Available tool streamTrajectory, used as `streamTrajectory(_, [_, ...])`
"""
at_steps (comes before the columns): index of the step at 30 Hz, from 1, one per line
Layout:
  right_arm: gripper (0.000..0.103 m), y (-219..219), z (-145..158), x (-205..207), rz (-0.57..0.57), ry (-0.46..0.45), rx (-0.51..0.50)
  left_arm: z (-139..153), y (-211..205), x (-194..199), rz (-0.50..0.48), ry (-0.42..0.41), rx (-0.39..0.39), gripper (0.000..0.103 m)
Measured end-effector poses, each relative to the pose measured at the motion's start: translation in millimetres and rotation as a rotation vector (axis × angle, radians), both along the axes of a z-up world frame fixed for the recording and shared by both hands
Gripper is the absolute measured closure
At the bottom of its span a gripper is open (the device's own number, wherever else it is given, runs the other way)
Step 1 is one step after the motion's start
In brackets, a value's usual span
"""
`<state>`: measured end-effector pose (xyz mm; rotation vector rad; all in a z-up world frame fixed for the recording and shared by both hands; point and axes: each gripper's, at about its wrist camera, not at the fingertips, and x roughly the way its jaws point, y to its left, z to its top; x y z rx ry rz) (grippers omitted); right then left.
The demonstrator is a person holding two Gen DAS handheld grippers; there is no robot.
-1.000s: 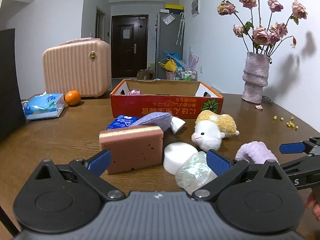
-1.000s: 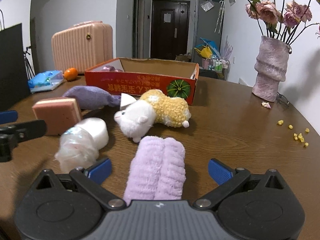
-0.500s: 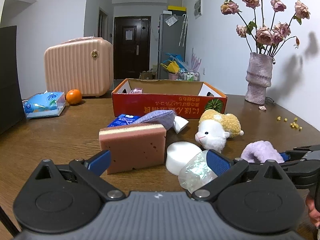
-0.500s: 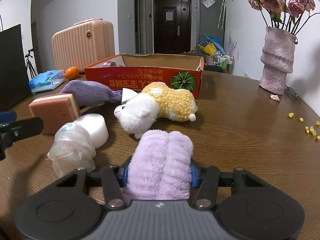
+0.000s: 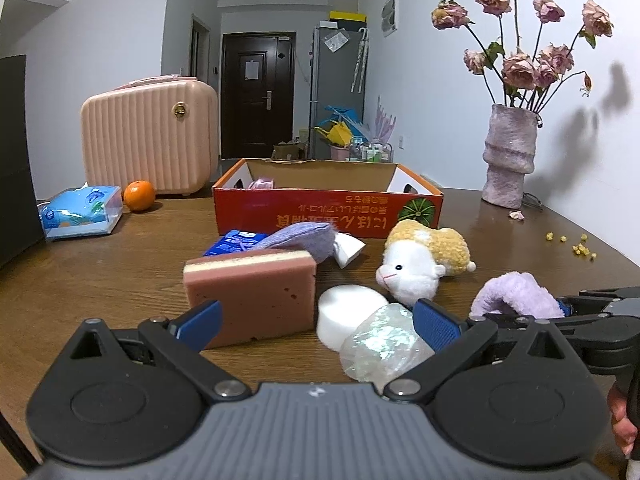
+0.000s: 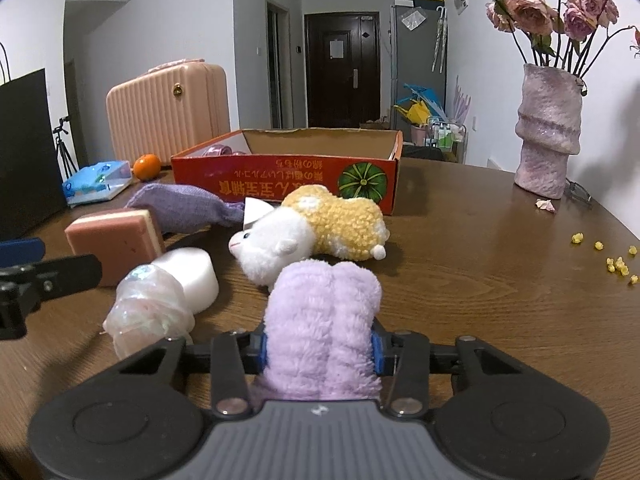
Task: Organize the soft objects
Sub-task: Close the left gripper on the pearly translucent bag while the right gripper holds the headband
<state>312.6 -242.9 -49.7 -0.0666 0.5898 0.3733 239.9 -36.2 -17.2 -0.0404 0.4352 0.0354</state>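
My right gripper (image 6: 320,350) is shut on a fluffy lilac towel roll (image 6: 326,320), also seen in the left wrist view (image 5: 516,294). My left gripper (image 5: 316,320) is open and empty, just before a pink sponge (image 5: 252,292), a white round sponge (image 5: 352,308) and a shiny plastic-wrapped bundle (image 5: 380,348). A white and yellow plush sheep (image 6: 308,230) lies beyond the towel. A purple knitted cloth (image 6: 184,208) lies before the red cardboard box (image 6: 288,180).
A pink suitcase (image 5: 148,140), an orange (image 5: 139,195) and a blue tissue pack (image 5: 80,212) stand at the back left. A vase of dried roses (image 5: 508,156) stands at the right. Yellow crumbs (image 6: 612,260) lie on the wooden table (image 6: 480,260).
My right gripper went from open around the lilac towel to shut on it, and has lifted it slightly. My left gripper stays open and has hardly moved.
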Motion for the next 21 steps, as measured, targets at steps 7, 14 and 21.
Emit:
streamTrajectory(7, [0.061,-11,2,1,-0.023,-0.017,0.012,1,-15,6,-0.03,0.017,0.012,0.0])
streamTrajectory(14, [0.061,-25,3,1,-0.049,-0.032,0.024,-5,-28,15,-0.048,0.049,0.026,0.0])
streamTrajectory(21, [0.061,-33,4,-2,-0.063,-0.05,0.029,-14,-39,28,-0.037,0.092,0.048,0.0])
